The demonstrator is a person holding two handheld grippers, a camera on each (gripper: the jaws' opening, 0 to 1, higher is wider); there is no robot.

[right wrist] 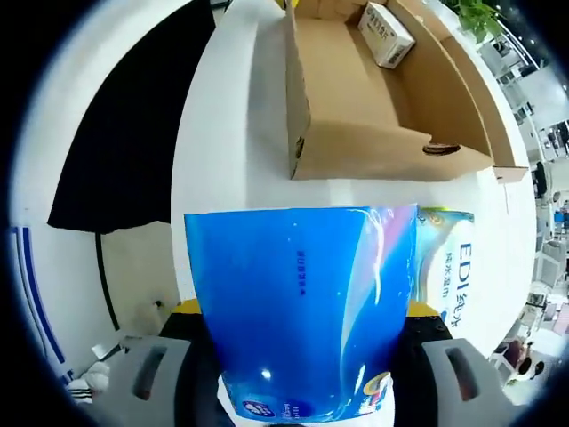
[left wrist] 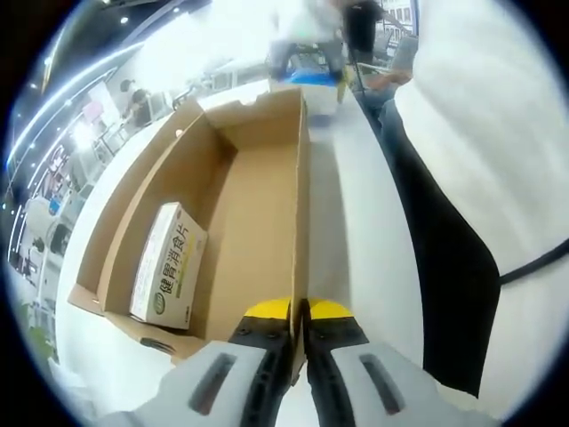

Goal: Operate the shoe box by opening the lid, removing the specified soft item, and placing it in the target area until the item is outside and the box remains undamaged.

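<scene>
White tabletop [right wrist: 231, 116]: boxy corrugated cardboard [right wrist: 356, 98], glossy blue pack [right wrist: 298, 302]

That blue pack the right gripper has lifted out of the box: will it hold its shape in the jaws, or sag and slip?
The blue pack looks like glossy film, so it probably gives under the jaws rather than staying stiff. Its sheen and highlights suggest a slick surface that might slide in the right gripper. It hangs fairly flat with soft creases, so it is likely light for its size.
</scene>
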